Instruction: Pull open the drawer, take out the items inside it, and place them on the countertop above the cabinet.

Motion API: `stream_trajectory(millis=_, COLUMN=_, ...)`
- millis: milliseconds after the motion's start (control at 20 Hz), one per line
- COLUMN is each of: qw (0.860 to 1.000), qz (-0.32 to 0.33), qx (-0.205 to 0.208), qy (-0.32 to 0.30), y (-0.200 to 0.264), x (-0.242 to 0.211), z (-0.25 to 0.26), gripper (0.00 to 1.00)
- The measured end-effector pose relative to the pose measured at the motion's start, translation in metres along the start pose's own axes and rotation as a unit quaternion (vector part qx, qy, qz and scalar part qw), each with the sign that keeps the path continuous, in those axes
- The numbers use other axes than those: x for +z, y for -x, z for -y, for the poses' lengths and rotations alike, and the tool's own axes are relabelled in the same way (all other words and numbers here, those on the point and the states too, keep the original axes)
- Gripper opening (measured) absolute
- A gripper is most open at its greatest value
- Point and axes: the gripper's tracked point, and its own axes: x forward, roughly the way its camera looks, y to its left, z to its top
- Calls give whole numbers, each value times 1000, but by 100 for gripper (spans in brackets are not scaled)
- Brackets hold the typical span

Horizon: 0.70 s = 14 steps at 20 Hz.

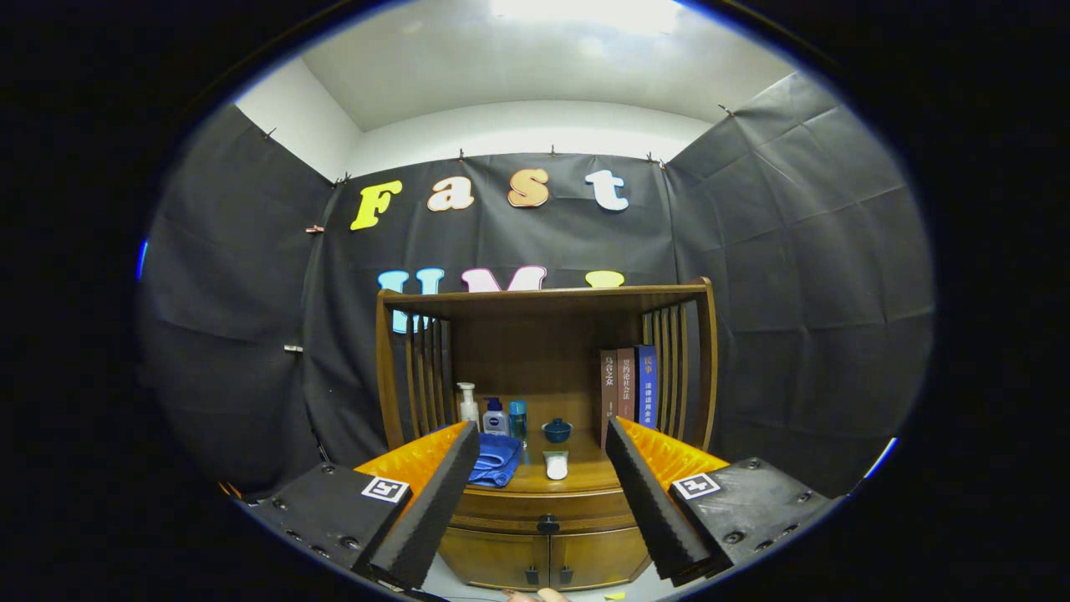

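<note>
Taking the drawer knob (547,524) as the landmark: it sits at the centre of the closed drawer (535,507), directly under the countertop (585,474) of the wooden cabinet (543,535), above the 2 lower doors. The gripper (542,451) is spread wide and empty, its fingers framing the cabinet with the knob between and ahead of them, not touching.

Up and left of the knob, a folded blue towel (495,460) lies at the counter's front. Behind it stand a pump bottle (467,404), a white-and-blue bottle (495,416) and a slim teal bottle (518,416). Just above the knob lies a small white object (555,464), with a dark teal lidded cup (557,430) behind it. Up and right stand 3 books (627,385).

The knob is small, so I judge that wide fingers closing off-centre may slip off. The crowded counter could let unloaded items topple the bottles.
</note>
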Motion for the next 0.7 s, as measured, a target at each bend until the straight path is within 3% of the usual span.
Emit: stream_trajectory(millis=700, qw=1000, qz=-14, qx=3, qy=-7, y=-4, x=-8, z=-1, gripper=99)
